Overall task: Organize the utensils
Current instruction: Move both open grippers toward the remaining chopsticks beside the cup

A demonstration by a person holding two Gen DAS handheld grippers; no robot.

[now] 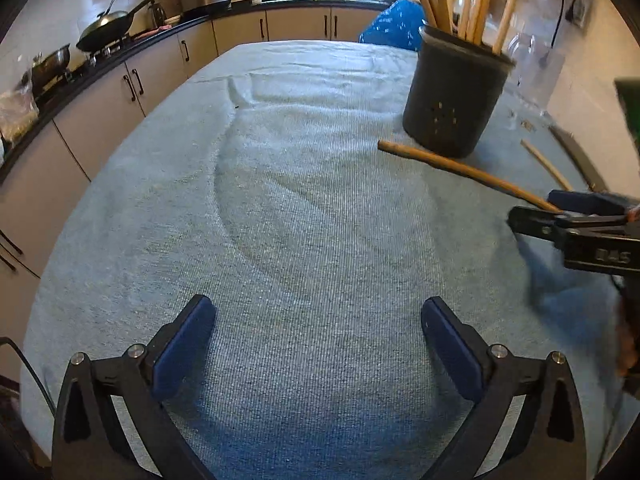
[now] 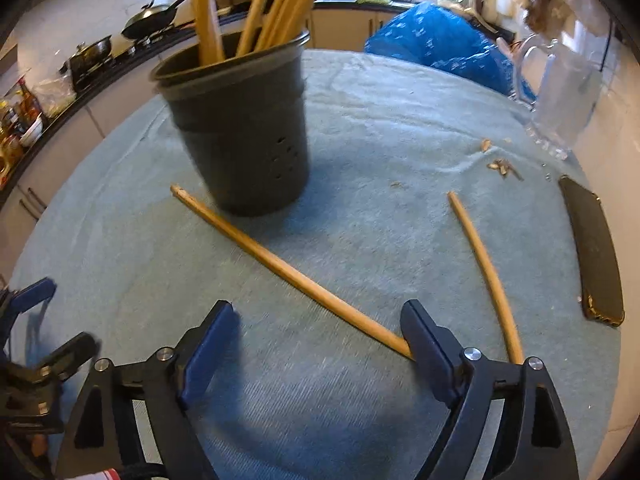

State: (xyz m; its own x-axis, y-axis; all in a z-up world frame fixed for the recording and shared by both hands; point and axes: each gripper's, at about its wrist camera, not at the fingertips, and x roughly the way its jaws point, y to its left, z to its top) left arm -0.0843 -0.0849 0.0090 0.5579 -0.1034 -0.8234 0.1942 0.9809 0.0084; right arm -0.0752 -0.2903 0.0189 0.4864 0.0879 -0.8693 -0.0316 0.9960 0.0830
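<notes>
Two loose wooden chopsticks lie on the table beside my grippers. The longer chopstick (image 2: 288, 270) runs slantwise from the foot of the black utensil holder (image 2: 240, 132) to the inner face of my right gripper (image 2: 320, 344), whose jaws stand wide, released, pressing nothing. The shorter chopstick (image 2: 486, 276) lies apart to its right. More chopsticks stand upright in the holder. My left gripper (image 1: 318, 342) hangs open over bare blue-grey cloth (image 1: 280, 200). Behind: a kitchen counter with a wok (image 1: 106, 26). A dark phone (image 2: 594, 252) and a clear glass jug (image 2: 560, 92) sit at the table's right edge.
</notes>
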